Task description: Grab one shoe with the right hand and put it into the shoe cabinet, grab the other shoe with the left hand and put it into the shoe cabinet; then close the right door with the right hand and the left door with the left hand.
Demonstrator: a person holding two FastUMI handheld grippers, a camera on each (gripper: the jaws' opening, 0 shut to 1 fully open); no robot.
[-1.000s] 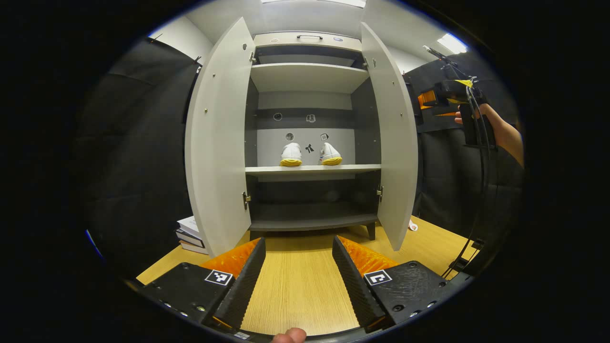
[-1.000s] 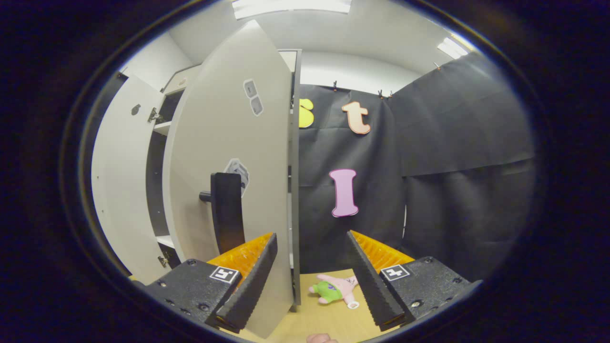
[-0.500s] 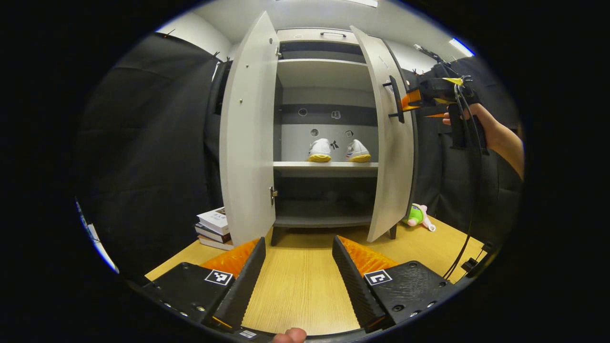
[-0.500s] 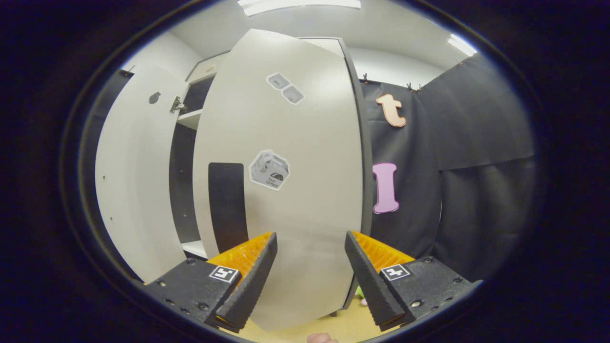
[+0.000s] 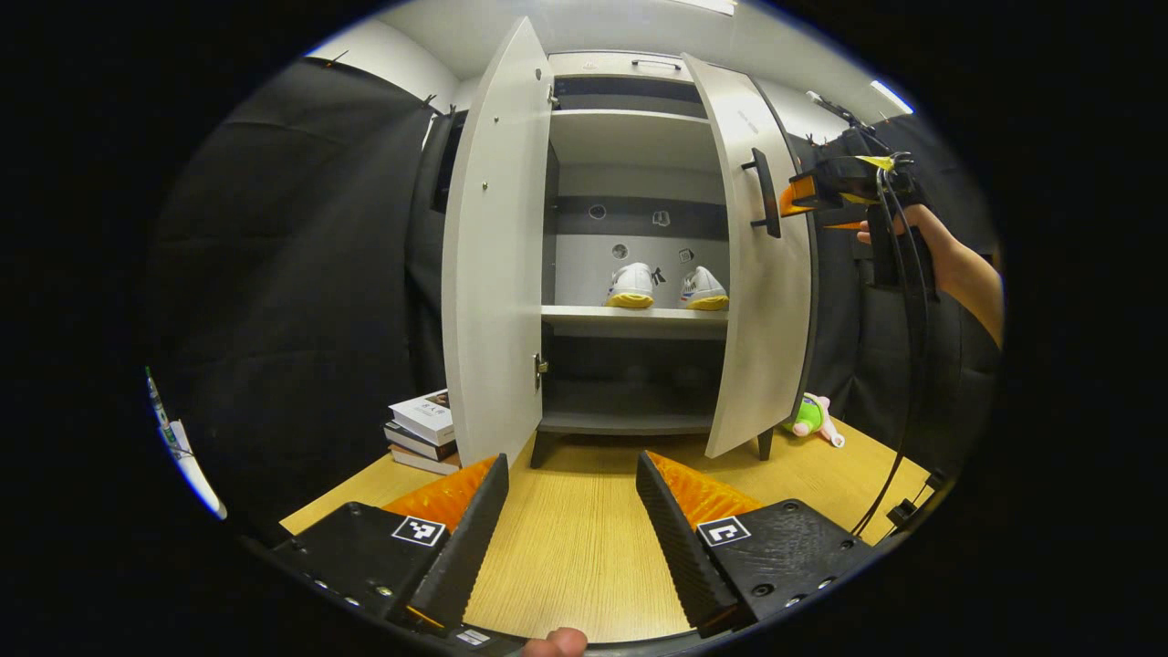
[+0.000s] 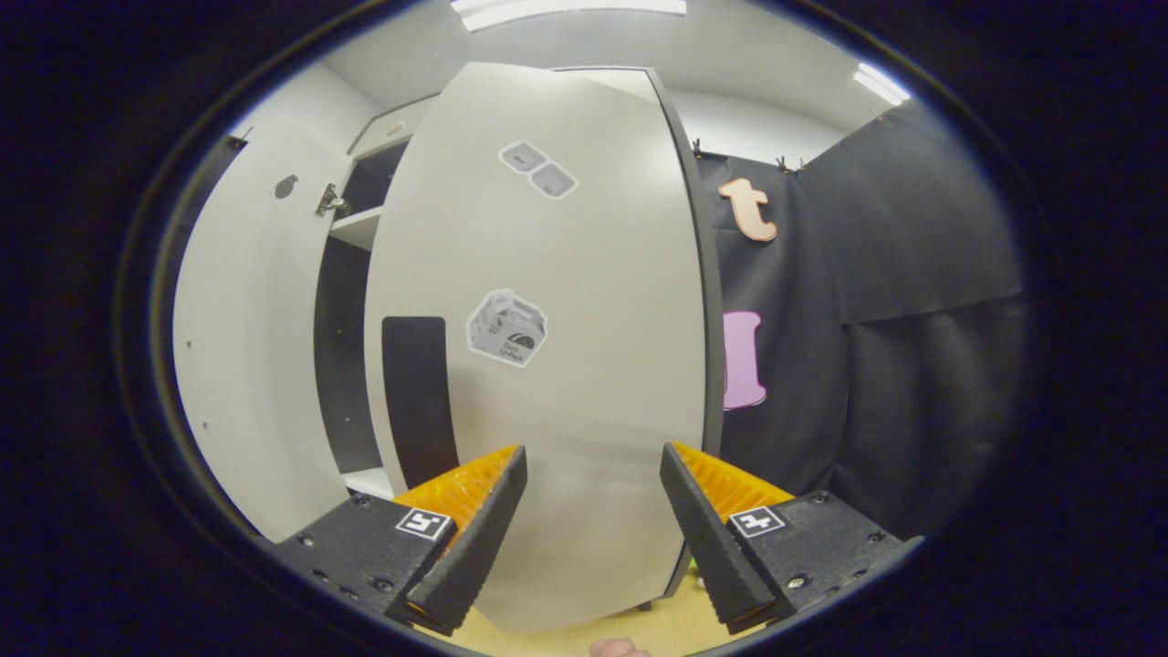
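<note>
Two white shoes with yellow soles (image 5: 631, 286) (image 5: 703, 289) stand side by side on the middle shelf of the shoe cabinet (image 5: 630, 137). In the left gripper view the left door (image 5: 493, 246) stands wide open and the right door (image 5: 762, 274) is partly swung in. My left gripper (image 5: 570, 529) is open over the wooden table, well back from the cabinet. My right gripper (image 6: 591, 520) is open, its fingertips close against the outer face of the right door (image 6: 566, 365), beside its dark handle (image 6: 415, 392). In the left gripper view, a hand holds the right gripper (image 5: 812, 193) by the door handle (image 5: 765, 192).
A stack of books (image 5: 422, 433) lies on the table left of the cabinet. A green and pink plush toy (image 5: 810, 416) lies on the table behind the right door. Black cloth walls stand on both sides.
The right door has swung further toward shut under the right gripper. The left gripper view has shifted left, so the cabinet sits further right in it.
</note>
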